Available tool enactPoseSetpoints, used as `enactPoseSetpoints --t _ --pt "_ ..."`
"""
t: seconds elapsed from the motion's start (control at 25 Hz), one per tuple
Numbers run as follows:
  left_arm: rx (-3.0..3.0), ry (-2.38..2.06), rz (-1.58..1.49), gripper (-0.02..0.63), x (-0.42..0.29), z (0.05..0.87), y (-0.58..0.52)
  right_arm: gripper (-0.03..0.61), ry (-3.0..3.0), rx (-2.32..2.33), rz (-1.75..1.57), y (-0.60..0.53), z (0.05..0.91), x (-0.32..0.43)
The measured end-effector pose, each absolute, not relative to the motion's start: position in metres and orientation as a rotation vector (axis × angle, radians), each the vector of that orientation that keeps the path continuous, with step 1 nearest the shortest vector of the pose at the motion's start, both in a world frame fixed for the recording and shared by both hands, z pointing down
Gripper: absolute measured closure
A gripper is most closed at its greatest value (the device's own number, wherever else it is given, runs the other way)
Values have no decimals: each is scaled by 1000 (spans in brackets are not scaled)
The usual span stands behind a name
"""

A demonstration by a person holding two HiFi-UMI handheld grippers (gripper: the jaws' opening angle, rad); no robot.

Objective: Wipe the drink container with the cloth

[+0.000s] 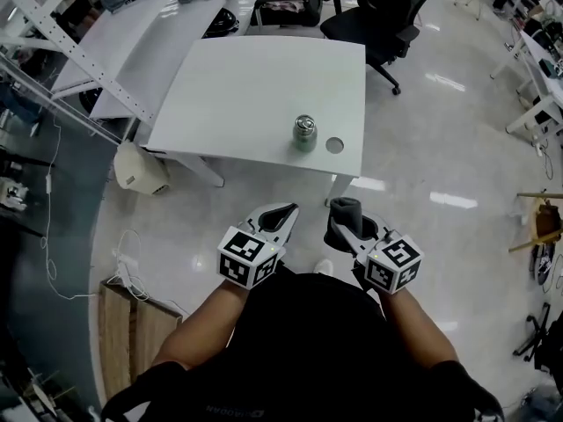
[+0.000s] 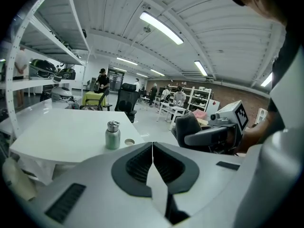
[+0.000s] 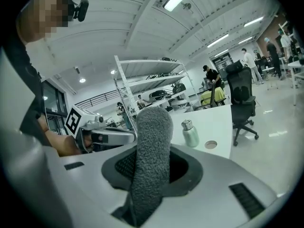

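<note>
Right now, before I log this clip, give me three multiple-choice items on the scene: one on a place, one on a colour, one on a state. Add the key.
1. Where does the drink container stand?
A. On the floor
B. On the white table, beside a round hole
C. On the seat of an office chair

2. What colour is the cloth in the right gripper?
A. Grey
B. Yellow
C. Red

3. How is the left gripper?
A. Shut on the container
B. Wide open
C. Shut, with nothing in it

Key:
1 B: the head view shows it near the table's near right corner, next to the hole.
2 A: the right gripper view shows a fuzzy grey roll between the jaws.
3 C: the left gripper view shows the jaws meeting with nothing between them.
</note>
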State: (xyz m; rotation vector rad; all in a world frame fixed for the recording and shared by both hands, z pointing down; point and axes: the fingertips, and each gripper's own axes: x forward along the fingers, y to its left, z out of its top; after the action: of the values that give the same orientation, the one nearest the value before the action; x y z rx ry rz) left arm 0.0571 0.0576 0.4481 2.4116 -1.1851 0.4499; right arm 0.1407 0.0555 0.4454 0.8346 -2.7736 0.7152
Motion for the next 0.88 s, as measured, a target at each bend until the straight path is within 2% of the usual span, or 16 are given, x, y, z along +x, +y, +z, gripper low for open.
enactPoseSetpoints --t 0.88 --pt "2551 -1096 491 595 7 429 43 468 -2747 1045 715 59 429 92"
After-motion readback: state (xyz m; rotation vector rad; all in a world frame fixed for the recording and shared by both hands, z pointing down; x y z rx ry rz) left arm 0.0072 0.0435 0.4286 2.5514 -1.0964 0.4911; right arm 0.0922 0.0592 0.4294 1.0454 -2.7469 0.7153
